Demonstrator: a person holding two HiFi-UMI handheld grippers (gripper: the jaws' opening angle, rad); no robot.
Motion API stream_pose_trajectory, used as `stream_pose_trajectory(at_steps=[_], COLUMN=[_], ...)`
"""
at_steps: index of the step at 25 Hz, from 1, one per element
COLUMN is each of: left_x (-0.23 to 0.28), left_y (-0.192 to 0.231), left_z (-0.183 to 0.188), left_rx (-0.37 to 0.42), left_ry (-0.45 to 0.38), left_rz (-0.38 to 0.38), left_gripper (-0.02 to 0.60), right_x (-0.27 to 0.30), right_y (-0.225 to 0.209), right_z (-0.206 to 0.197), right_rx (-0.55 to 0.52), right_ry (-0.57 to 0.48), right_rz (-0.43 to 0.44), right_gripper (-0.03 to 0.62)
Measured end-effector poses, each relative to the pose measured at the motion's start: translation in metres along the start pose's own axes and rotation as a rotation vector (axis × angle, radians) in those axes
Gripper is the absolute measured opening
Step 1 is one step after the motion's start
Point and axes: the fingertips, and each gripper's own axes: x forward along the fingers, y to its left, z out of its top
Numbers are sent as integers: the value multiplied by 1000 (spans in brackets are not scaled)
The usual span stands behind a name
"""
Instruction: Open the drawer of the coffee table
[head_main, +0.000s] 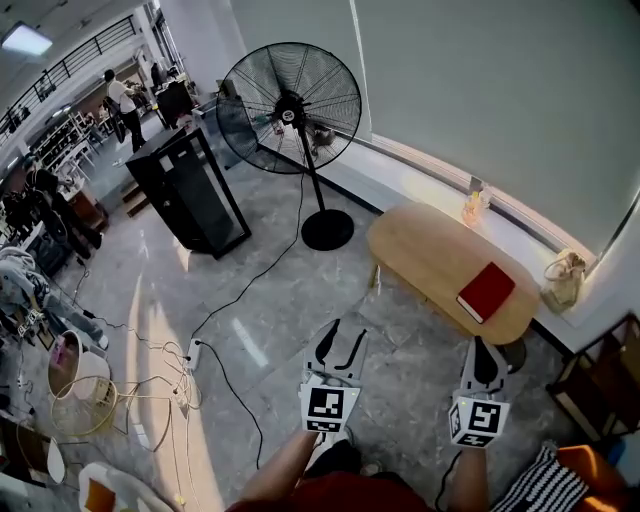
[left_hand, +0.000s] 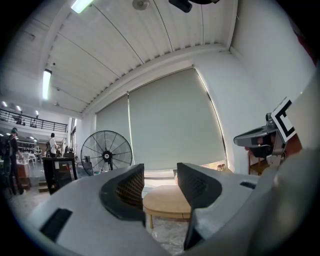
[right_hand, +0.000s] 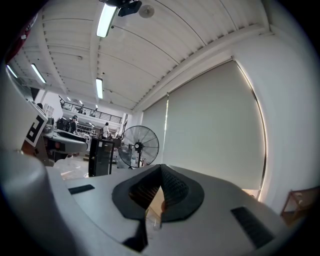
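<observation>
The coffee table (head_main: 430, 255) is a low oval wooden table by the window wall, with a red book (head_main: 486, 291) lying on its near end. No drawer shows in any view. My left gripper (head_main: 345, 338) hovers over the floor short of the table, level, jaws open and empty. The table (left_hand: 167, 200) appears between those jaws in the left gripper view. My right gripper (head_main: 486, 350) is held near the table's right end, its jaws meeting at the tips (right_hand: 160, 168) with nothing in them. A sliver of table (right_hand: 155, 200) shows through the gap below the tips.
A tall standing fan (head_main: 290, 108) stands left of the table, its cable trailing across the floor to a power strip (head_main: 193, 355). A black cabinet (head_main: 190, 190) is further left. A small bottle (head_main: 475, 205) stands on the table's far side. A woven bag (head_main: 563, 280) rests on the sill.
</observation>
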Motion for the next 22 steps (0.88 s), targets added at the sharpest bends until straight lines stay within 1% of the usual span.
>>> stream_pose_trajectory(at_steps=[5,10,17,22], left_x=[29,75,157,209], left_y=[6,29,86,133], left_z=[-10,-20,-22,-26], left_rx=[-11,-26,-30,-39], left_ry=[-8,-17,-22,-33], left_rz=[-28,-56,-86,-84], left_gripper=[193,193,193,193], right_x=[25,72,171,239], right_y=[-3,0,13,29], right_z=[-3,-6,9,15], right_rx=[-16,-29,-33,-46], right_ry=[-5,6,3,6], right_rz=[-25,-47,-66,-65], right_gripper=[-5,-5,-5,-5])
